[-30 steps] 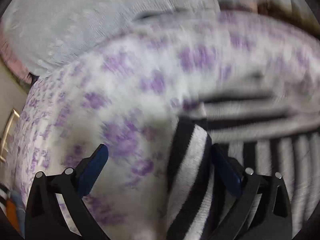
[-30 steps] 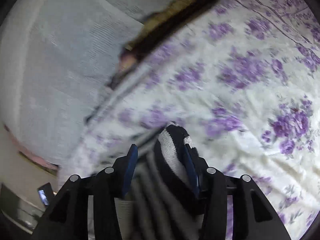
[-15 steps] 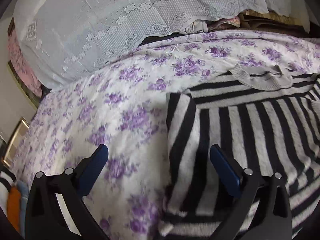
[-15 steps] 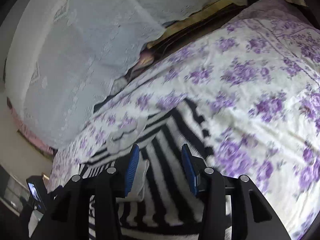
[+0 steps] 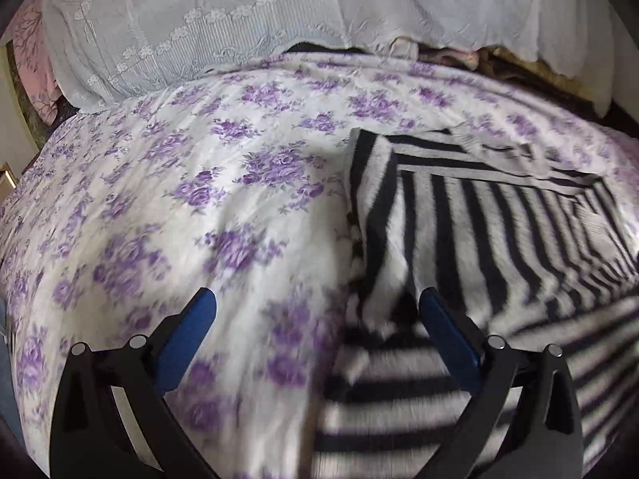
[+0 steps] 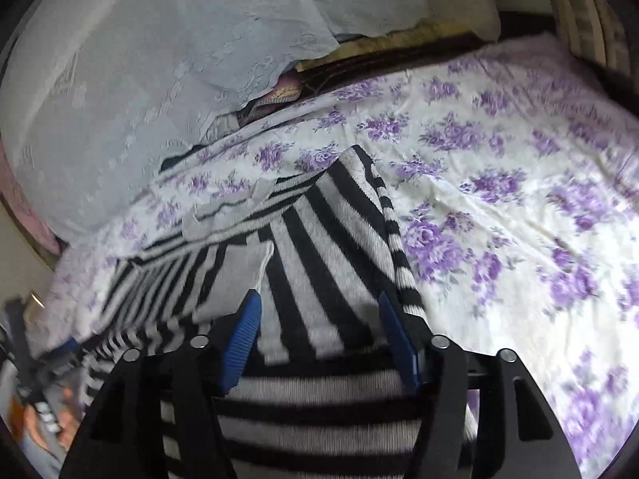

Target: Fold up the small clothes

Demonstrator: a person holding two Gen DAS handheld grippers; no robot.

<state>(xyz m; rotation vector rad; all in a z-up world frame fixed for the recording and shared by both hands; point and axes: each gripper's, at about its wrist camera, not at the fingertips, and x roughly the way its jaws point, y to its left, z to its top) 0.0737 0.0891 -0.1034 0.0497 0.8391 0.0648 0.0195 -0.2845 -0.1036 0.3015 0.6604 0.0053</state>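
Observation:
A black-and-white striped sweater [image 5: 487,231] lies flat on the bed with both sleeves folded in over its body; its grey collar [image 5: 499,143] points to the far side. It also shows in the right wrist view [image 6: 319,247]. My left gripper [image 5: 315,311] is open and empty, hovering over the sweater's left edge and the bedspread. My right gripper [image 6: 319,323] is open and empty, hovering over the folded right sleeve near the hem.
The bed carries a white bedspread with purple flowers [image 5: 179,199] [image 6: 519,219]. White lace-covered pillows [image 5: 239,20] [image 6: 120,80] lie along the headboard. Folded fabrics are tucked behind them [image 5: 459,56]. The other gripper shows at the left edge [image 6: 36,351].
Both grippers let go of the sleeves they held a second ago and opened. The sleeves now lie folded on the sweater, and both grippers have drawn back toward the hem.

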